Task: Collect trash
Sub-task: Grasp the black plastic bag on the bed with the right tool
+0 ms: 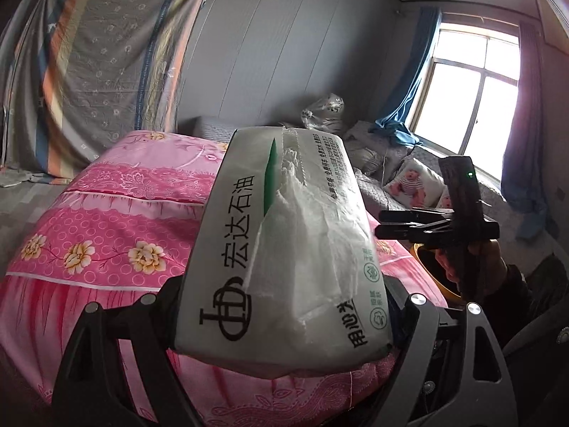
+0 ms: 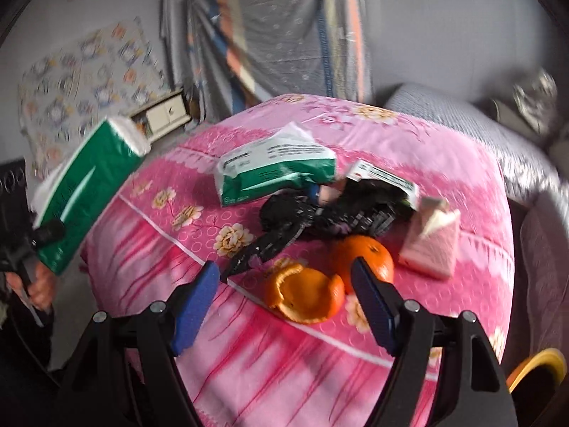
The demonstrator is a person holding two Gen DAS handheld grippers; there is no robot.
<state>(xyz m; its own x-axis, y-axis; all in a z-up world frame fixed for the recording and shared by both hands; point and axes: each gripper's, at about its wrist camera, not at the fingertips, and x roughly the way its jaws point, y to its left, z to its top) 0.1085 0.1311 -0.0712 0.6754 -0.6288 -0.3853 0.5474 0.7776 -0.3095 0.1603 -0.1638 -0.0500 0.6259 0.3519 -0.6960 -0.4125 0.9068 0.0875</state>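
Note:
My left gripper (image 1: 284,306) is shut on a white-and-green tissue pack (image 1: 288,235) and holds it up above the pink flowered cover (image 1: 106,220); the pack also shows at the left of the right wrist view (image 2: 85,195). My right gripper (image 2: 284,295) is open and empty, just above an orange peel (image 2: 306,295) with a whole orange (image 2: 370,252) behind it. On the cover lie a second tissue pack (image 2: 274,167), a black tangled item (image 2: 320,217), a white-green box (image 2: 384,178) and a pink carton (image 2: 430,245).
A yellow-rimmed bin (image 2: 540,366) stands at the lower right beside the covered table; it also shows in the left wrist view (image 1: 426,263). Grey bedding (image 1: 391,178) and a window (image 1: 469,89) lie to the right. Striped sheets (image 1: 99,64) hang behind.

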